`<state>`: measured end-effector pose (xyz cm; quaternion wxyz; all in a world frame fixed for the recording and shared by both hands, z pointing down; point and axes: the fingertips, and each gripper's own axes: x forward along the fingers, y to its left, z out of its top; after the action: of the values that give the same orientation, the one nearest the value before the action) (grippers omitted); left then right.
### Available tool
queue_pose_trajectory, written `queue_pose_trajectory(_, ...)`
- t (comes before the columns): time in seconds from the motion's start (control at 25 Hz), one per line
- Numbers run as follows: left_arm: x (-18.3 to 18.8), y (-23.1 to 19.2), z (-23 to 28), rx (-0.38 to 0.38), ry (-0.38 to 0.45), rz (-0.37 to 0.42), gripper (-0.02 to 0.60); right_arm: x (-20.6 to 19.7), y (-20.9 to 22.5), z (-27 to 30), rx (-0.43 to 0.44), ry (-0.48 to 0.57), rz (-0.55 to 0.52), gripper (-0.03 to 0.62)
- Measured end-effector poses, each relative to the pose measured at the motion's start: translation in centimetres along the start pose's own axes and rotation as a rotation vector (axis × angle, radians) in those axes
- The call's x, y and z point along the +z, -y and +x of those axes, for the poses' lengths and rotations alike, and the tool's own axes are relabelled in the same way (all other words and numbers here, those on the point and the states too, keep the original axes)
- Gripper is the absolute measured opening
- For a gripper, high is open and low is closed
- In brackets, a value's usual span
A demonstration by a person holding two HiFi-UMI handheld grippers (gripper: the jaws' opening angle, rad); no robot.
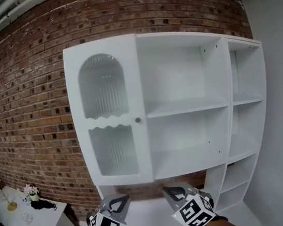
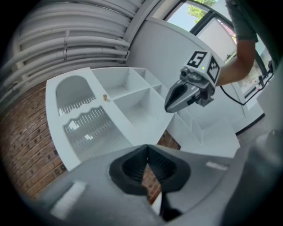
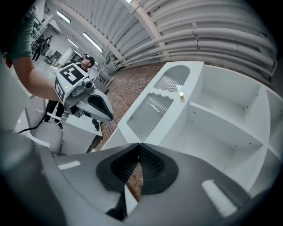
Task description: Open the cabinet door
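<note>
Well, cabinet door (image 1: 108, 114) sits shut centre-left, left gripper (image 1: 120, 201) and right gripper (image 1: 169, 190) low at bottom edge, fingers pressed together on nothing, so best spread one, pinch the knob (image 1: 138, 120) on the door's right edge squarely, pull along the hinge arc.

The left gripper (image 2: 147, 148) is pinched shut and empty, the right gripper (image 2: 168, 106) floats by the white cabinet (image 2: 135, 105), and the door (image 2: 85, 127) is closed.

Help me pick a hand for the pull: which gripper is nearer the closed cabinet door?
Left. The left gripper sits below the door; the right gripper sits below the open shelves.
</note>
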<state>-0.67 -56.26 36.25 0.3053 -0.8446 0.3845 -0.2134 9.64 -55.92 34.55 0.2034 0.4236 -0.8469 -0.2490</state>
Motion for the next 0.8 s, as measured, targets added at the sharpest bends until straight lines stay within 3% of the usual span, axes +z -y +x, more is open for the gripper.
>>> queue_pose_trajectory(0.24, -0.9, -0.4, 1.0, 0.038, -0.033, -0.01, 0.0, -1.7, 1.5, 3.2, 0.035, 0.018, 0.06, 0.025)
queue_pose_trajectory(0.6, -3.0, -1.7, 2.2, 0.037, -0.072, -0.023, 0.0, -4.9, 3.6, 10.2, 0.069, -0.029, 0.244, 0.092)
queue_pose_trajectory(0.8, -4.4, -2.3, 2.1, 0.031, -0.088, -0.024, 0.0, -6.7, 4.4, 13.9, 0.086, -0.054, 0.326, 0.08)
